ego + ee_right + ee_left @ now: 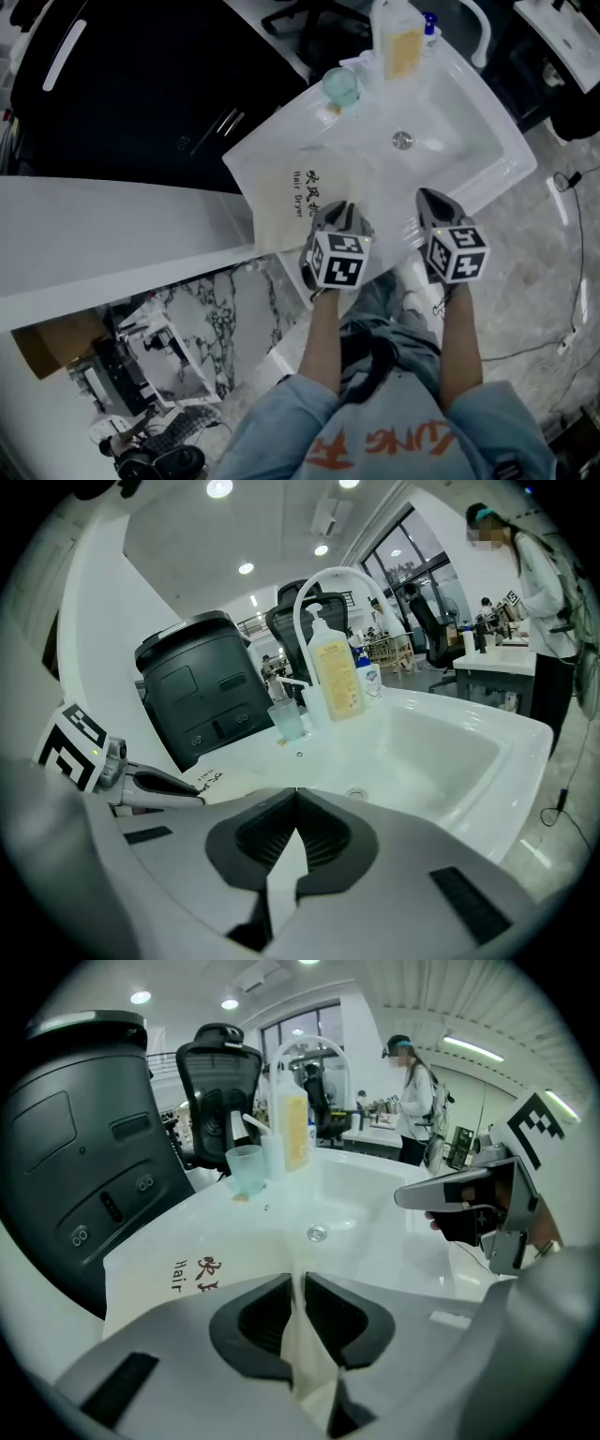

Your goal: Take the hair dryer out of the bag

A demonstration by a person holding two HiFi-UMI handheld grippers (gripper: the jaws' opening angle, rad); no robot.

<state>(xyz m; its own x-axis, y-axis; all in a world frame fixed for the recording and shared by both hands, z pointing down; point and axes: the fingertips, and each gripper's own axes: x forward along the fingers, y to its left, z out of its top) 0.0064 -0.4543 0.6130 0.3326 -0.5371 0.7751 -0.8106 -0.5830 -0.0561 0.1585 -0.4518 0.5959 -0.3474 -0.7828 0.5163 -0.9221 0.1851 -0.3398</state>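
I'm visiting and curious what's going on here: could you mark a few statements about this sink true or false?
The bag lies on the sink, beside its basin. True.
The right tongs are wide open. False: they are shut and empty.
The left tongs have bag cloth between them. True.
The cup lies in the basin. False: it stands upright on the rim, by the bottle.

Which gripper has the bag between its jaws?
The left gripper: cream cloth of the hair dryer bag is pinched between its jaws. The right gripper is shut on nothing.
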